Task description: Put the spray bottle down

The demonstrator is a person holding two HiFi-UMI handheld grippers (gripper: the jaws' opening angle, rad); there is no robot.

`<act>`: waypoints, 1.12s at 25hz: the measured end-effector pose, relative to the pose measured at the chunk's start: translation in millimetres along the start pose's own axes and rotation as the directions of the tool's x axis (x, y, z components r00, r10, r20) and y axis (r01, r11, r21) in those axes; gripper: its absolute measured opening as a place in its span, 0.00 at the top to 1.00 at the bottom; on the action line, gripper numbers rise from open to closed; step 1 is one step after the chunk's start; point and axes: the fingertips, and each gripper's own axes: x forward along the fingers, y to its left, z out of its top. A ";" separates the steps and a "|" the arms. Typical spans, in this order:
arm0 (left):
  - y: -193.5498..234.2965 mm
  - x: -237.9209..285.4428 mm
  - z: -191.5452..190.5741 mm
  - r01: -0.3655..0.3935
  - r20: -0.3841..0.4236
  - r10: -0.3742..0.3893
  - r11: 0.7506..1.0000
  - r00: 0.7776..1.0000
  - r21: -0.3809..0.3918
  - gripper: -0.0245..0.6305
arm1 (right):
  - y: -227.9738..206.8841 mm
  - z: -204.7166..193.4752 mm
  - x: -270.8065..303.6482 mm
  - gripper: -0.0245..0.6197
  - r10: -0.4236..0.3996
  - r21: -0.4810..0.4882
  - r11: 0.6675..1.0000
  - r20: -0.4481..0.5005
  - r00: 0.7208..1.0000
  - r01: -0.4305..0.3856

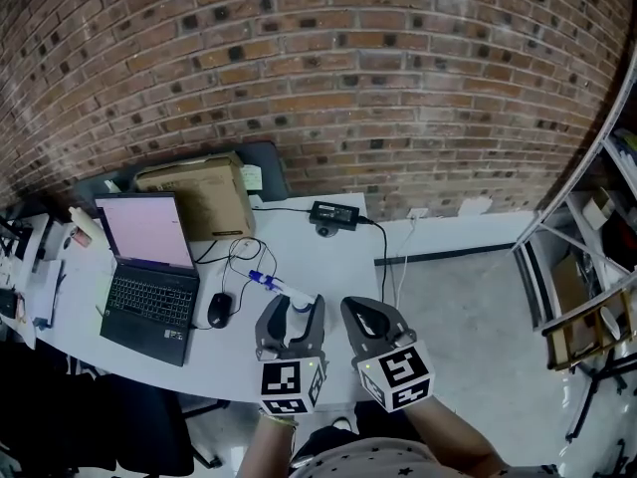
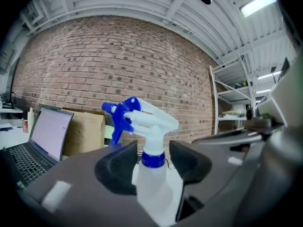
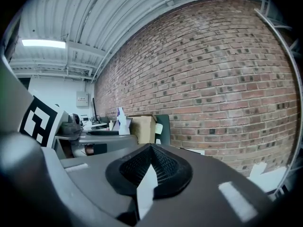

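Head view, looking steeply down: a pale curved tabletop runs from the left edge to the middle of the frame, under a brick wall. Both claws sit at the bottom centre, each with its marker cube towards the viewer.

The left claw is spread, and the spray bottle stands between its jaws, over the near edge of the tabletop. In the left gripper view the bottle is upright in the middle of the frame. Its white body rises between the two dark pads, with a blue collar and a blue trigger and nozzle pointing to the left of the frame. There is a clear gap between the neck and the right-hand pad, so the claw is not pinching it. The claw hides the base, so I cannot tell whether it rests on the surface.

The right claw is just beside the left one, to its right, with its jaws pressed together and nothing between them.

Further left on the tabletop are an open laptop and a mouse. A cardboard box sits behind them. A metal rack stands at the right edge.
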 end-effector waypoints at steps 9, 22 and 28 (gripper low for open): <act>-7.5 -64.7 -3.4 0.035 -0.009 -0.035 0.997 0.999 -0.072 0.82 | 37.3 -10.9 -40.7 0.96 -0.028 -0.006 1.000 0.010 1.000 0.028; -20.5 -135.6 -4.5 0.032 -0.023 -0.034 0.997 0.999 -0.071 0.95 | 85.7 -12.9 -88.0 0.97 -0.080 -0.032 0.996 0.055 0.995 0.082; -24.7 -140.9 -5.0 0.038 -0.031 -0.039 0.998 0.999 -0.060 0.95 | 88.8 -11.8 -94.0 0.97 -0.086 -0.041 0.995 0.056 0.995 0.088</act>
